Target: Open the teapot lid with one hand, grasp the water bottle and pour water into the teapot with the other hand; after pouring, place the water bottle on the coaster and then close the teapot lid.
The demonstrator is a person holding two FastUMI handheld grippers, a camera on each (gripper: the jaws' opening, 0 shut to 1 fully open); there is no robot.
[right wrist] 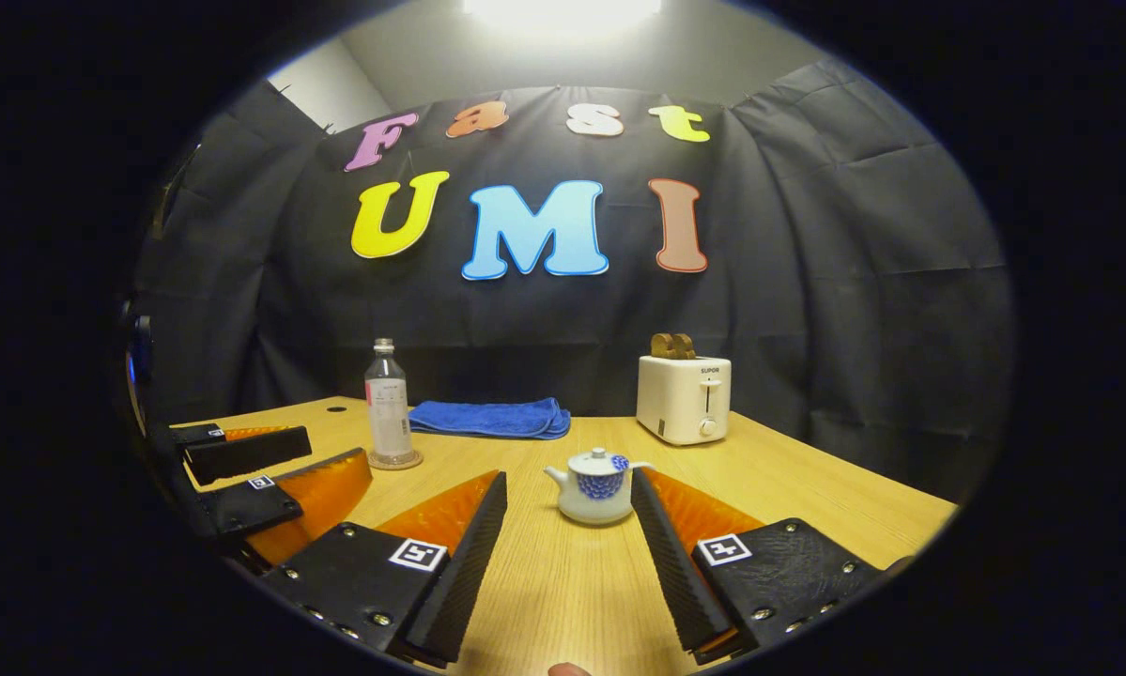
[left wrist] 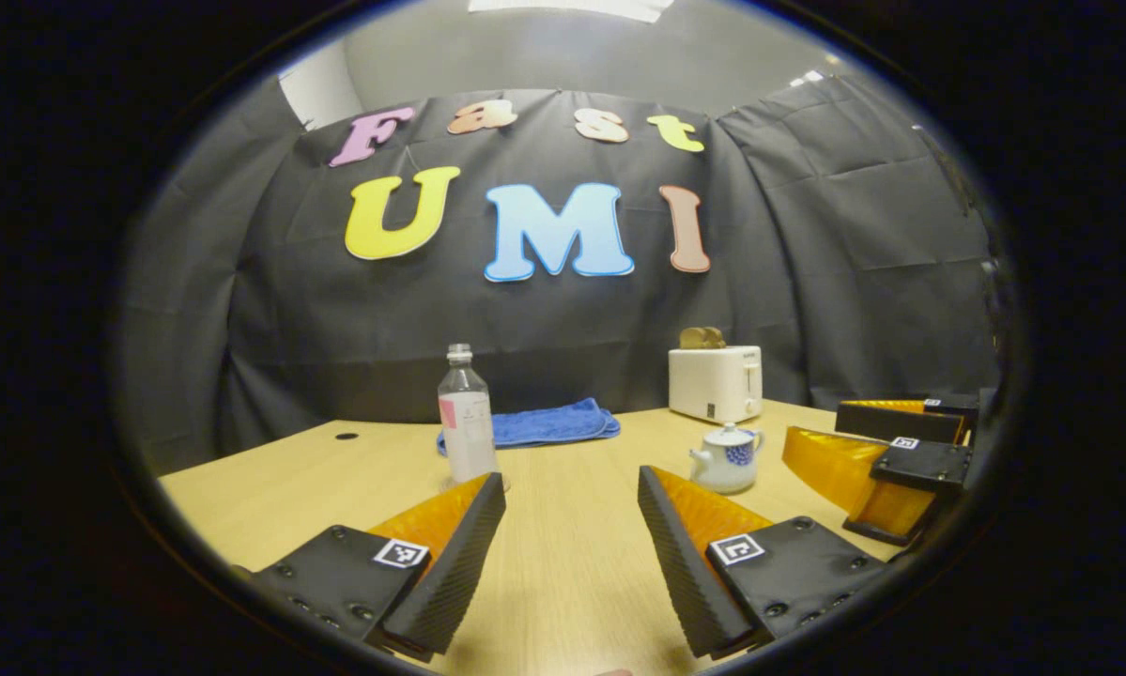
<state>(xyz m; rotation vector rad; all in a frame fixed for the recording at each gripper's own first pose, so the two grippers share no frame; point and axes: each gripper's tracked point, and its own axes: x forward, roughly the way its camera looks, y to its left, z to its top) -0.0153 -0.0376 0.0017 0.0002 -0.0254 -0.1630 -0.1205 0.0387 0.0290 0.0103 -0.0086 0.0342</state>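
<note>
- Left gripper (left wrist: 570, 488), bottom of the left gripper view: jaws spread wide, holding nothing.
- Right gripper (right wrist: 567, 493), bottom of the right gripper view: jaws spread wide, nothing pinched.
- Small white teapot with blue flowers (right wrist: 595, 485), lid on, middle of the wooden table (right wrist: 807, 488), just past the right gripper.
- Clear plastic water bottle (right wrist: 388, 409), upright on a round coaster (right wrist: 394, 461), left of middle.
- Folded blue towel (right wrist: 490, 418) and white toaster (right wrist: 683, 398) at the back.

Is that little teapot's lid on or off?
On: the lid sits atop the teapot, knob up; both grippers are apart from it.

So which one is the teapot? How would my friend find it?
Start at the white toaster at the back of the wooden table. Nearer than it sits the teapot: small, round and white, with a blue pattern, a spout and its lid on.
</note>
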